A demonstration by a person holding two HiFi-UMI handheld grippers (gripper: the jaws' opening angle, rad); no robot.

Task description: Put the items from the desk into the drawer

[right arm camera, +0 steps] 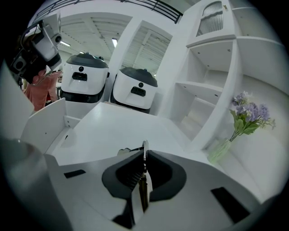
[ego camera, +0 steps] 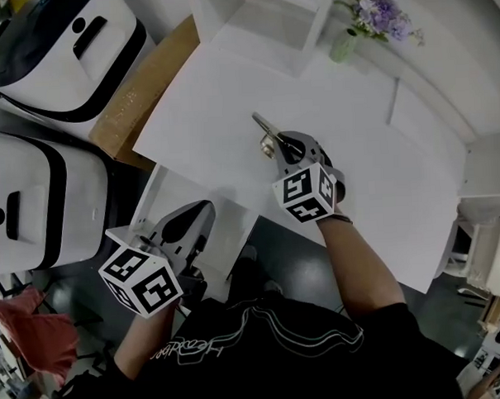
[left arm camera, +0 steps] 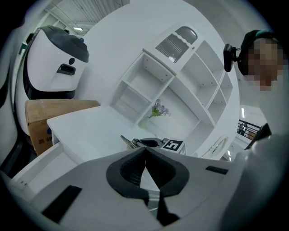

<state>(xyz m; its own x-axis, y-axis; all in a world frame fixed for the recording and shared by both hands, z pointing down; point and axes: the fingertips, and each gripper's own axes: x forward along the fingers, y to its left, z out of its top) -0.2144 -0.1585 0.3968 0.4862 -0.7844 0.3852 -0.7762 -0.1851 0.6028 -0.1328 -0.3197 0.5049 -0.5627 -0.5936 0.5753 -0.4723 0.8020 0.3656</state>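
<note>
Right gripper [right arm camera: 143, 159] first: it's clenched tight on a thin metal item [right arm camera: 144, 149], seen edge-on in the right gripper view, pinched between the dark pads with its tip poking out past them. From the head view the right gripper [ego camera: 275, 145] sits over the middle of the white tabletop [ego camera: 372, 148], and the metal item [ego camera: 264, 129] juts out ahead of it toward the shelves. I can't tell whether the item's far end touches the tabletop or rides just above it.

Over to the left gripper [left arm camera: 145, 151]: pads pressed together tip to tip, nothing between them. In the head view the left gripper [ego camera: 201, 213] hangs low at the tabletop's near-left edge, right over the open drawer [ego camera: 145, 214], and it covers much of the inside. The left gripper view catches the drawer [left arm camera: 34, 169] at lower left, a plain white wall and floor, with the metal item [left arm camera: 129, 141] across the tabletop beyond.

Further out, a green vase of purple flowers [ego camera: 345, 43] stands at the back beside the white shelves [ego camera: 263, 20]. A cardboard box [ego camera: 142, 88] butts against the tabletop's left side, and two white-and-black machines [ego camera: 35, 196] stand beyond it.
</note>
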